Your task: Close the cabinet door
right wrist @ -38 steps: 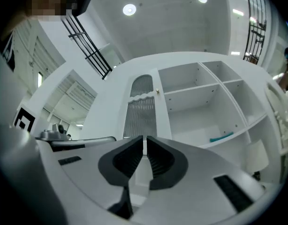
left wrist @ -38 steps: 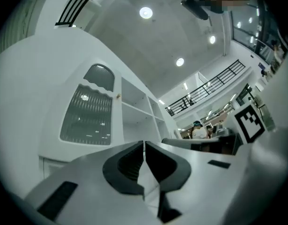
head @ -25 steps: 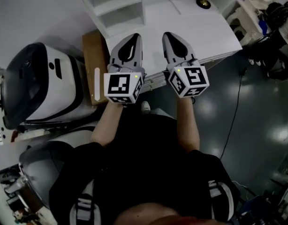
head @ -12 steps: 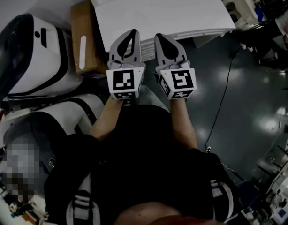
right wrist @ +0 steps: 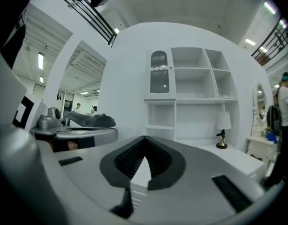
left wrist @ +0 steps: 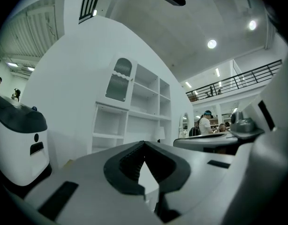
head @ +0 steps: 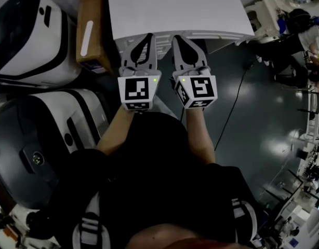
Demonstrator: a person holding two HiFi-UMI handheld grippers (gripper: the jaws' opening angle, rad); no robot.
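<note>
The left tool (left wrist: 144, 143) had its jaws pressed together with nothing between them, and the right tool (right wrist: 145, 138), level beside it, was likewise closed and empty. Well ahead of both stood the white cabinet (right wrist: 195, 86). Its arched cabinet door (right wrist: 159, 78), with a dark glazed panel, sat at the upper left compartment and looked flush with the frame. A small lamp (right wrist: 223, 125) stood on the white desk (right wrist: 238, 156) below the open shelves. In the head view both tool tips lay over the desk's near edge.
</note>
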